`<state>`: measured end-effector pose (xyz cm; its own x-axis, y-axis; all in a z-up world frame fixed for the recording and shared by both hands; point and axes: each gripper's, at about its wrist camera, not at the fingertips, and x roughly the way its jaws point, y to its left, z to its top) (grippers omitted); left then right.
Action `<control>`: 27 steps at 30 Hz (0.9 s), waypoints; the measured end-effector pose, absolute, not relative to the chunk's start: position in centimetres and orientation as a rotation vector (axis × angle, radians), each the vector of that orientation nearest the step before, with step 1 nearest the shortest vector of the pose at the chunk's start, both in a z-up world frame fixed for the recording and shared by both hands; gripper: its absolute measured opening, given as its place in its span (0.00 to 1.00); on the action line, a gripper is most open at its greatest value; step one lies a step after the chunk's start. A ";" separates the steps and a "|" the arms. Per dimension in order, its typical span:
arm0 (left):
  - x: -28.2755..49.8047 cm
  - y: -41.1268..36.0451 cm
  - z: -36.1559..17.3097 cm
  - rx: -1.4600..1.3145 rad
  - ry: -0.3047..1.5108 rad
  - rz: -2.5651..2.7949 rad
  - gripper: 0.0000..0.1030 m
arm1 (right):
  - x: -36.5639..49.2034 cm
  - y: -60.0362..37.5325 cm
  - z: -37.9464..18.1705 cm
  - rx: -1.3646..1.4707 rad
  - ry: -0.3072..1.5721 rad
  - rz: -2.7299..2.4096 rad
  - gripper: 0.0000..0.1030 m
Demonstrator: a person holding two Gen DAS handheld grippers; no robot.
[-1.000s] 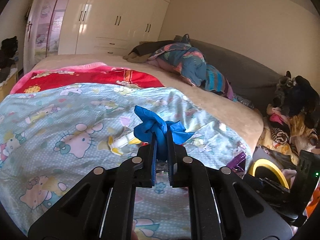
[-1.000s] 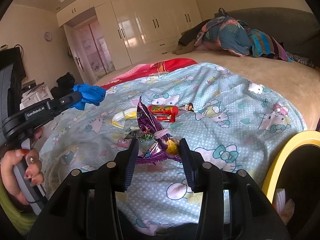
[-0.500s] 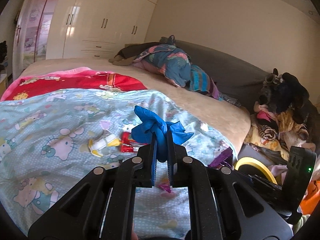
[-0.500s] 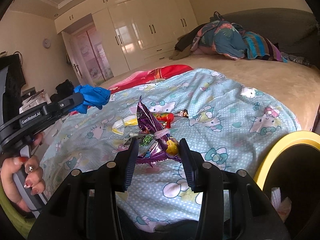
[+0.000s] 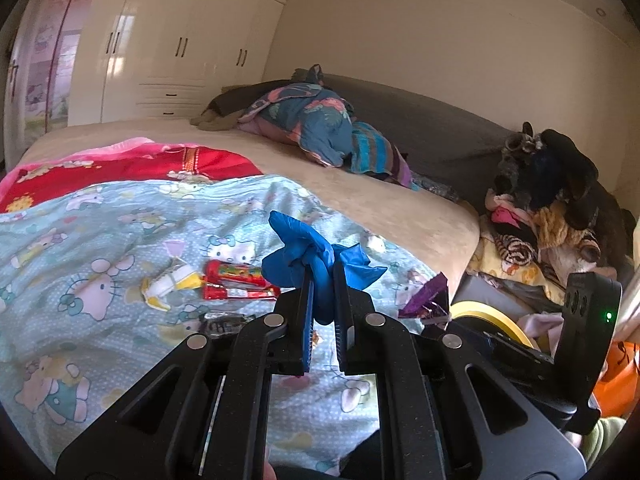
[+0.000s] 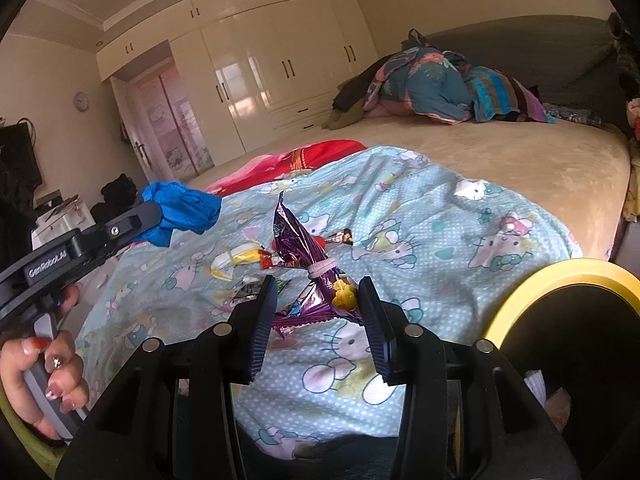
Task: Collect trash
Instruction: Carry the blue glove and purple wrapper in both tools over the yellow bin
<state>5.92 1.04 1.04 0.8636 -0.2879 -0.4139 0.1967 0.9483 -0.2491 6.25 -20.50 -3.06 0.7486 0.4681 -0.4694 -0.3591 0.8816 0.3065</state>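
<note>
Two grippers: left gripper (image 5: 321, 280) clamped on one crumpled blue glove (image 5: 316, 252), bunched above the fingertips; right gripper (image 6: 318, 300) pinching one purple snack bag (image 6: 308, 268), upright between wide-set fingers. Beyond, on the Hello Kitty blanket (image 5: 100, 232): two red wrappers (image 5: 236, 280), one yellow-white wrapper (image 5: 170, 282). Right: one yellow-rimmed bin (image 6: 560, 280).

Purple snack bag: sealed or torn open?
Cannot tell. The purple snack bag is cinched mid-body by a pale band, crumpled, standing between the right gripper's fingers; no open mouth shows.
</note>
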 end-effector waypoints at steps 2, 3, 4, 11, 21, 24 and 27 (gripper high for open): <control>5.9 0.7 1.0 -0.195 0.468 -0.264 0.05 | 6.2 -21.0 -2.9 0.209 0.562 0.446 0.39; 5.9 0.5 1.0 -0.192 0.470 -0.267 0.05 | 6.2 -21.2 -2.9 0.212 0.560 0.442 0.39; 5.8 0.3 0.9 -0.189 0.471 -0.272 0.05 | 6.2 -21.4 -2.8 0.214 0.559 0.437 0.39; 5.6 -0.9 1.0 -0.179 0.477 -0.305 0.05 | 6.2 -22.6 -2.8 0.228 0.553 0.413 0.39; 5.2 -2.7 1.2 -0.159 0.483 -0.352 0.05 | 6.1 -25.0 -1.9 0.232 0.536 0.383 0.39; 5.1 -3.4 1.3 -0.151 0.484 -0.367 0.05 | 6.2 -26.3 -1.9 0.244 0.535 0.360 0.39; 4.9 -4.1 1.3 -0.146 0.488 -0.383 0.05 | 6.3 -27.4 -1.9 0.252 0.536 0.343 0.39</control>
